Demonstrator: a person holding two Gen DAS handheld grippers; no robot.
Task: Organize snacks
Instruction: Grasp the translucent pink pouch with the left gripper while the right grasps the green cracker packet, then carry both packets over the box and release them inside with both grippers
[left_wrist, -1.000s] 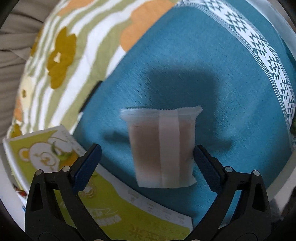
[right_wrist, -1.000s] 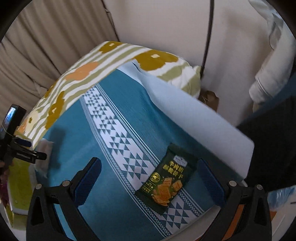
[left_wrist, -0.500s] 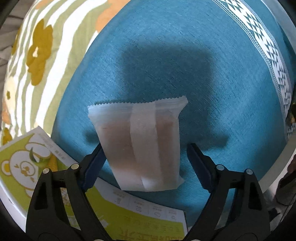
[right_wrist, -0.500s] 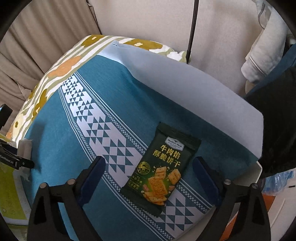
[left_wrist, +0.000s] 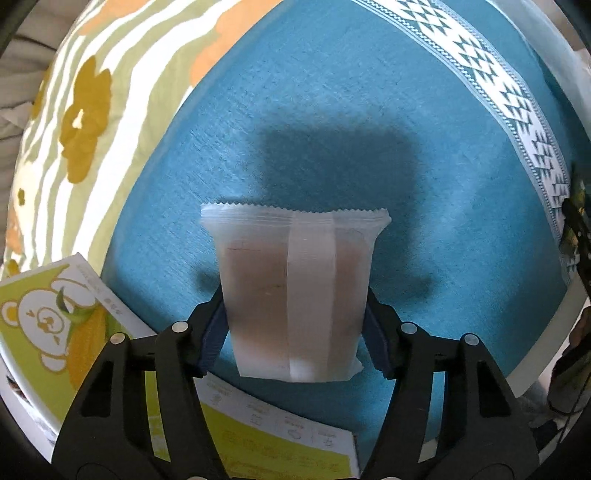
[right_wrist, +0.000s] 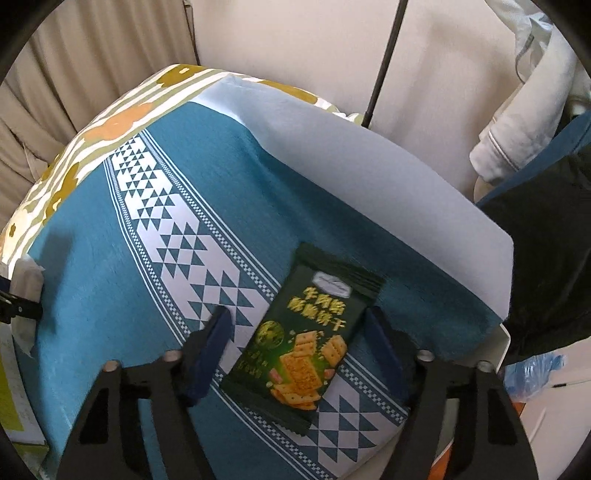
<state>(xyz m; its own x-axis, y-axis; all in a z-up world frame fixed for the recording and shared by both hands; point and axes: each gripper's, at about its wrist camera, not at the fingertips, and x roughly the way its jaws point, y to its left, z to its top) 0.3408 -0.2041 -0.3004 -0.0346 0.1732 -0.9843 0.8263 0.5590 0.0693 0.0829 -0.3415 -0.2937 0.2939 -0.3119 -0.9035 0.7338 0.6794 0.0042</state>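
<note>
- Snack packets, two of them, each lies btwn the fingers of one gripper, both on a teal cloth (left_wrist: 424, 229) w/ a white triangle-pattern band (right_wrist: 192, 254).
- Left gripper (left_wrist: 295, 332): points down at a translucent white packet (left_wrist: 295, 291), brownish contents showing thru, a centre seam running up it, zigzag-cut top edge at the far end.
- Jaws have just been closing; the blue pads (left_wrist: 212, 338) now sit right at the packet's two long sides. Left pad looks to be touching the wrapper edge, right pad partly behind it; can't tell for sure if they press yet.
- Near end of the packet is level w/ the pad tips, far end sticks out well past them.
- Yellow-green box w/ a bear drawing (left_wrist: 55, 317) lies beside the left finger, at the cloth's edge, part of it under the gripper.
- Right gripper (right_wrist: 299, 343): angled down over a dark green cracker packet (right_wrist: 306, 336), printed face up, lying on the patterned band, tilted a bit vs. the fingers.
- Its jaws have also just been closing; the packet is btwn them. Right finger (right_wrist: 384, 347) is at the packet's edge, left finger (right_wrist: 210, 350) just beside w/ a sliver of cloth showing btwn, so not clamped yet.
- Right view also shows the white packet far left at the cloth's edge, well apart from the green one.
- Floral striped fabric (left_wrist: 85, 110) borders the teal cloth on the far side.
</note>
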